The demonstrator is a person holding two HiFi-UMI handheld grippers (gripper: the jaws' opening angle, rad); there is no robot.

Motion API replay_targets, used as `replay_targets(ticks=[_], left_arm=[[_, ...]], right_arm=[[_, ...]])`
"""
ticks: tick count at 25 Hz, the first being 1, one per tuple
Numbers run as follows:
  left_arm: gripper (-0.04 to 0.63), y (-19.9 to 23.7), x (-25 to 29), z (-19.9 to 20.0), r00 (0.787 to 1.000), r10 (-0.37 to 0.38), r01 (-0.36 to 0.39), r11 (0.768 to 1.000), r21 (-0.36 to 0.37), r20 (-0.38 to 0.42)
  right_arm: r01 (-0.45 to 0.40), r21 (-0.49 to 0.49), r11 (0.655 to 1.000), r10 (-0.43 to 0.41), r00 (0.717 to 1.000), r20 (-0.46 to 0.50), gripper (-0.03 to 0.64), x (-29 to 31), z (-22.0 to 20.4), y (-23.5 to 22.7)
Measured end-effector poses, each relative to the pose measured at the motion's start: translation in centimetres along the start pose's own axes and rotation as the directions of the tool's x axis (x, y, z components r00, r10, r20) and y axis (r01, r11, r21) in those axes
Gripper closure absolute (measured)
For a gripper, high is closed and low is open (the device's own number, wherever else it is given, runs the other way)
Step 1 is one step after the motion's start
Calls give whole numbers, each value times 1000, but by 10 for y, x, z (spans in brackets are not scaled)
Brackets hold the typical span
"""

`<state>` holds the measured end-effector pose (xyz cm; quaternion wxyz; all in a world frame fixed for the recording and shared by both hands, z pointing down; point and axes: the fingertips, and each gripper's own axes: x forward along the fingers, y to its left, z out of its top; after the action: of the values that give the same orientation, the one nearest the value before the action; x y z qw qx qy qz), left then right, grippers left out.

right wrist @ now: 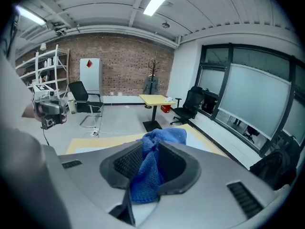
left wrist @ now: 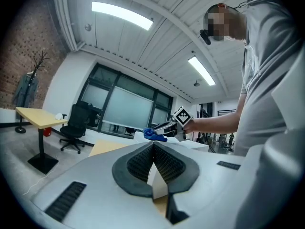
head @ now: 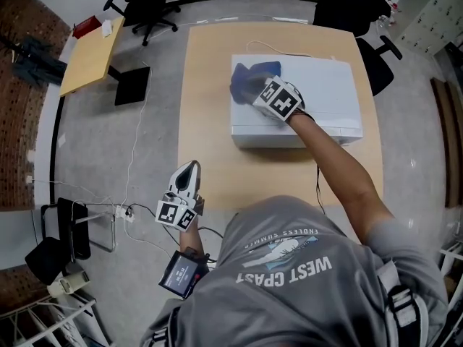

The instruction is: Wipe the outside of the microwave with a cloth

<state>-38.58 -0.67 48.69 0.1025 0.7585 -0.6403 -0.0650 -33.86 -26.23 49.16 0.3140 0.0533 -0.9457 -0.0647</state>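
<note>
A light wooden surface (head: 206,121) stands in front of me on the grey floor (head: 108,157). A white microwave (head: 325,100) sits directly on it, toward the far right part. A thin white cord (head: 271,47) lies on the surface just behind the microwave. Wood shows along the left side and between the microwave and me.

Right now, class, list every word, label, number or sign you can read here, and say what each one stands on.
"WEST COAST": on the grey T-shirt, upside down in the head view.
"ENDLESS SUMMER": smaller, on the same shirt.
Markers on the left gripper and right gripper: square black-and-white patterns, no letters.
The screen at the left wrist: too small to read.
The microwave and blue cloth: no print visible.
</note>
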Motion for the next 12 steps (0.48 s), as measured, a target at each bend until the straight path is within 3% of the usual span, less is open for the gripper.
replay_targets(ticks=[12], left_arm=[[572, 5, 17, 1, 997, -71, 72, 997, 15, -22]], right_arm=[[32, -5, 999, -31, 996, 89, 545, -14, 22, 2]])
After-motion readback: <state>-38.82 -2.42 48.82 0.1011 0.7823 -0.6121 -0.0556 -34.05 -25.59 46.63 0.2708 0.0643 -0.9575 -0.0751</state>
